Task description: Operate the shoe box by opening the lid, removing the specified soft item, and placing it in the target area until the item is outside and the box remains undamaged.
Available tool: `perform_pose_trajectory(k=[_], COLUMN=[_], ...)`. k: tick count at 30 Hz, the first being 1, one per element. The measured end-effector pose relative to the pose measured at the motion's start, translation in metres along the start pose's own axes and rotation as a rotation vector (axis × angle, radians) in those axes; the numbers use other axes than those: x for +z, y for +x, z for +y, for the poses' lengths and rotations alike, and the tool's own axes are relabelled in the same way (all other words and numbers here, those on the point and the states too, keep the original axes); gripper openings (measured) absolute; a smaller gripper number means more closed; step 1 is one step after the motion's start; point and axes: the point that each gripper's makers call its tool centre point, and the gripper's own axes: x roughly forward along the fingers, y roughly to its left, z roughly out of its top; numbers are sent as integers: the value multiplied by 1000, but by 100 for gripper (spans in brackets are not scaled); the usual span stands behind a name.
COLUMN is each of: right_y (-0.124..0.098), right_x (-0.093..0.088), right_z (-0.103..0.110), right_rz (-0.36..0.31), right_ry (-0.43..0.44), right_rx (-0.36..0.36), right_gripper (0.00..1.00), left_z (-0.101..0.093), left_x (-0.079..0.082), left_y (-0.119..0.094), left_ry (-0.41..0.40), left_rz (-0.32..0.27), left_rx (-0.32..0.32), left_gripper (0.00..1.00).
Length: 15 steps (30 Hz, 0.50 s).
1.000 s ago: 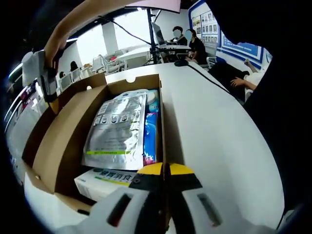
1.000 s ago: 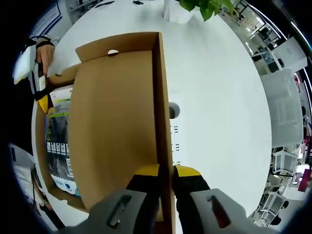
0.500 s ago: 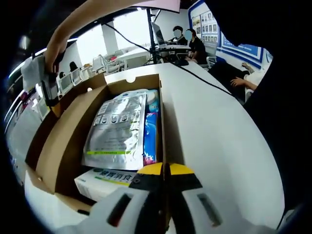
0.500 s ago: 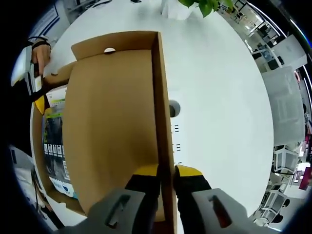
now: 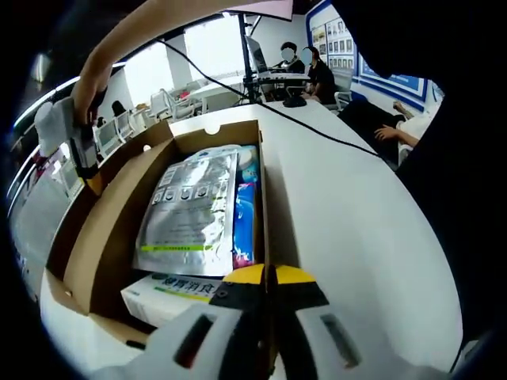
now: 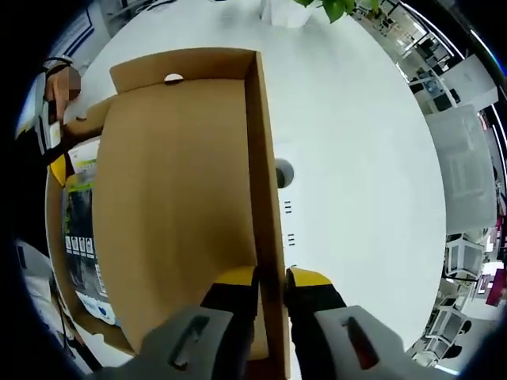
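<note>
- The cardboard shoe box (image 5: pixel 265 198) sits open on a white table (image 5: pixel 356 229), and everything below is placed relative to it.
- The left gripper (image 5: pixel 268 279) has its yellow-tipped jaws pinched together on the box's near right wall, at the corner closest to its camera.
- The right gripper (image 6: pixel 269 277) clamps the front edge of the raised lid (image 6: pixel 182 198), one jaw on each side of the cardboard; in the left gripper view it (image 5: pixel 79 150) shows at the box's far left side, held by a hand (image 5: pixel 91 79).
- Inside the box, a silver foil pouch (image 5: pixel 194 210) with a green stripe lies flat on top.
- A blue soft pack (image 5: pixel 245 214) is wedged between the pouch and the box's right wall.
- A white carton with green print (image 5: pixel 178 291) lies at the near end of the box, just under the pouch's edge.
- In the right gripper view, the lid covers most of the box; a strip of the contents (image 6: pixel 75 229) shows past its left edge.
- Beyond the box's far end a black cable (image 5: pixel 317 127) crosses the table.
</note>
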Motion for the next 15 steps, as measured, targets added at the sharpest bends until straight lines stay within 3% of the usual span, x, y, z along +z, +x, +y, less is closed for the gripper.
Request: perform_pose_trajectory(k=[15], right_y=[16], right_x=[-3], right_z=[-1], right_rz=[13], right_ry=[2], right_rx=[7], right_gripper=[16], left_z=[0], left_x=[0], left_y=[0], left_ry=[0], left_rz=[1], left_rx=[0], left_gripper=[2])
